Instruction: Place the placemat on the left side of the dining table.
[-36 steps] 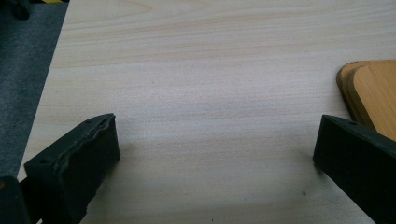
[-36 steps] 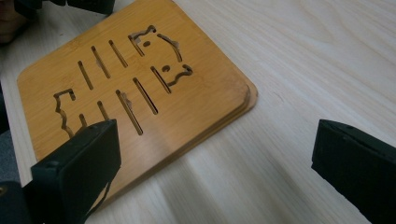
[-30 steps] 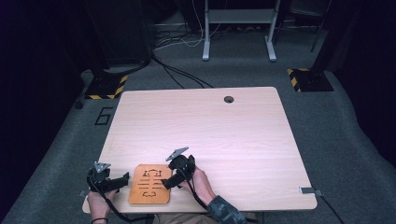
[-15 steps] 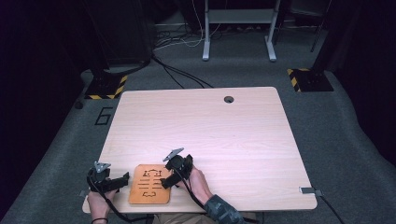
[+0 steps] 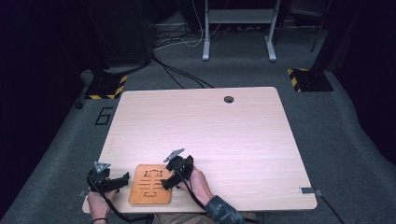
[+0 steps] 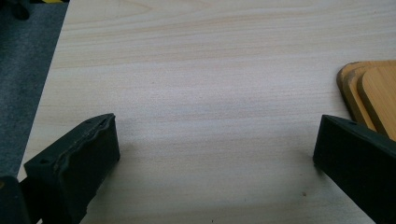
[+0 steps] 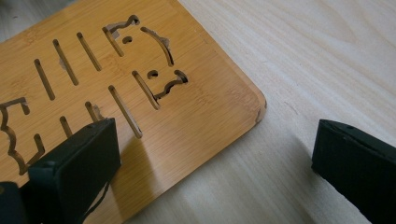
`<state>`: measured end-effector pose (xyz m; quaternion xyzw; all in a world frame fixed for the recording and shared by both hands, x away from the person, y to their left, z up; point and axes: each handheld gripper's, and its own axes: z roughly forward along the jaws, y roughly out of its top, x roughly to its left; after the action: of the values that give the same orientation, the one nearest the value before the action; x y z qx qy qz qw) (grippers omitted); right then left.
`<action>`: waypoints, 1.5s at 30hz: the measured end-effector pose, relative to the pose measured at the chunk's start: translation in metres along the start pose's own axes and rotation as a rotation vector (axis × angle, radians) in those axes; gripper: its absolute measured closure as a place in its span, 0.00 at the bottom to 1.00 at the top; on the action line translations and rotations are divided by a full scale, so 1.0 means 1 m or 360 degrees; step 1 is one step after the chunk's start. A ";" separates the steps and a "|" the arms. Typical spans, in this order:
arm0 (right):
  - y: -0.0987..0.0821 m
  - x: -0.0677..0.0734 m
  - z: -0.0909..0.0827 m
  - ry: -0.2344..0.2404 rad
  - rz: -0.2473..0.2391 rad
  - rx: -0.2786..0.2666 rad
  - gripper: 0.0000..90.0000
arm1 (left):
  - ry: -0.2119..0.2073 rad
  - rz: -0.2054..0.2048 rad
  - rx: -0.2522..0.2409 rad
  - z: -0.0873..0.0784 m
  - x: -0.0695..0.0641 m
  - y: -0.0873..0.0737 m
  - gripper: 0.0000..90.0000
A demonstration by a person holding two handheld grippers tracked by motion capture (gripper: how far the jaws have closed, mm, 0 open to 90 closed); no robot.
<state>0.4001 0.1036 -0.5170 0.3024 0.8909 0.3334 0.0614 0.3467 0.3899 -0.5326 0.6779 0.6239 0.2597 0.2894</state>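
Pale wood table (image 5: pixel 243 135) on grey carpet (image 5: pixel 345 121), dark room beyond

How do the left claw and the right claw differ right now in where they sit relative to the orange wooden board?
The right claw hangs over the wooden board, one jaw above its slotted face, the other past its corner above the table. The left claw sits beside the board's left edge, over bare table. Both are open and hold nothing.

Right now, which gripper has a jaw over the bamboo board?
The right gripper: one jaw sits above the slotted bamboo board. The left gripper stays beside it.
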 end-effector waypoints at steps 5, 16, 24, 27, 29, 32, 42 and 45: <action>-0.002 -0.004 -0.001 0.0011 0.0014 0.0015 0.00 | 0.0003 0.0001 0.0000 0.000 0.000 0.000 0.00; -0.005 -0.008 -0.004 0.0016 0.0024 0.0020 0.00 | 0.0000 -0.0001 0.0000 0.000 0.000 0.000 0.00; -0.012 -0.013 -0.009 -0.0001 0.0051 0.0008 0.00 | 0.0003 0.0001 -0.0001 0.000 0.000 0.000 0.00; -0.014 -0.015 -0.011 -0.0007 0.0038 0.0001 0.00 | 0.0003 0.0000 -0.0001 0.000 0.000 0.000 0.00; -0.014 -0.015 -0.011 -0.0002 0.0050 -0.0002 0.00 | 0.0003 0.0001 -0.0001 0.000 0.000 0.000 0.00; -0.016 -0.016 -0.012 -0.0001 0.0039 -0.0006 0.00 | 0.0001 -0.0001 -0.0001 0.000 0.000 0.000 0.00; -0.024 -0.019 -0.017 -0.0041 0.0025 -0.0024 0.00 | 0.0003 0.0000 -0.0001 0.000 0.000 0.000 0.00; -0.027 -0.022 -0.019 -0.0054 0.0014 -0.0026 0.00 | 0.0004 0.0001 0.0000 0.000 0.000 0.000 0.00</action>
<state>0.3985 0.0645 -0.5211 0.3115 0.8855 0.3359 0.0775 0.3466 0.3898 -0.5326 0.6776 0.6242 0.2607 0.2886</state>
